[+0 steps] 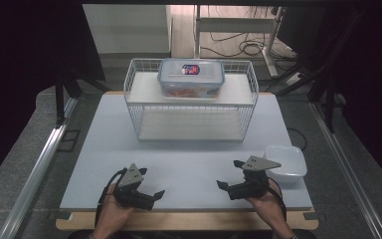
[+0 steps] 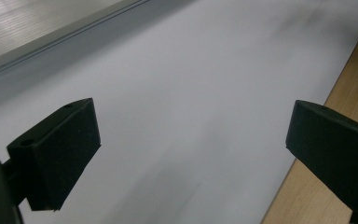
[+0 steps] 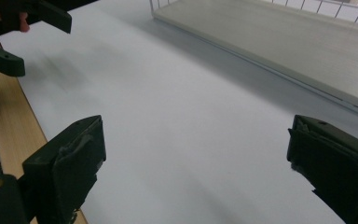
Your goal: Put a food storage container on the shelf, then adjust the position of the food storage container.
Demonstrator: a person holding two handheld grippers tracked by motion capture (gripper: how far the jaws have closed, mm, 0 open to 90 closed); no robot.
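Nearest the high camera, two hands come in from six o'clock, each holding a black two-jaw gripper low over the pale grey table mat (image 1: 189, 149). The left gripper (image 1: 151, 184) has its jaws spread wide and empty; the right gripper (image 1: 231, 174) is likewise spread, holding nothing. The shallow white plastic bowl (image 1: 286, 160) sits just beside the right gripper at its three o'clock, seemingly not touching. At twelve o'clock, well apart, a white wire basket (image 1: 191, 99) carries a clear lidded plastic box (image 1: 191, 78).
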